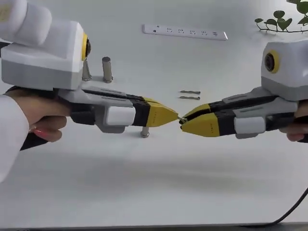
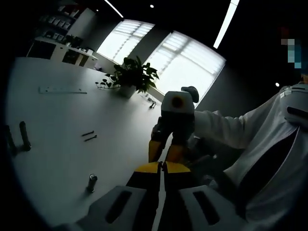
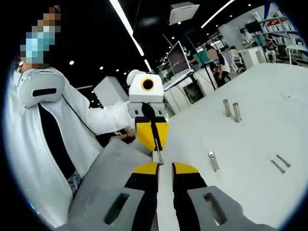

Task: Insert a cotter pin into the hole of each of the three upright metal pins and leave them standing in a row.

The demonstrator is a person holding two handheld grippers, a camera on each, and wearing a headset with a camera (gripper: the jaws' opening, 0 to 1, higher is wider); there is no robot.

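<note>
My left gripper [image 1: 176, 115] is shut on a thin cotter pin [image 3: 156, 147], whose free end sticks out toward my right gripper [image 1: 184, 120]. In the right gripper view the right gripper [image 3: 164, 167] stands open, jaws a little apart, with the pin's tip just at the gap. One metal pin [image 1: 145, 132] stands on the white table under the left gripper's nose. Two more metal pins [image 1: 107, 70] stand upright side by side at the back left. Two spare cotter pins [image 1: 190, 95] lie flat behind the grippers.
A white power strip [image 1: 185, 32] lies at the far edge of the table [image 1: 154, 183], and a potted plant [image 1: 281, 20] sits at the far right. A black cable [image 1: 288, 214] crosses the front right corner.
</note>
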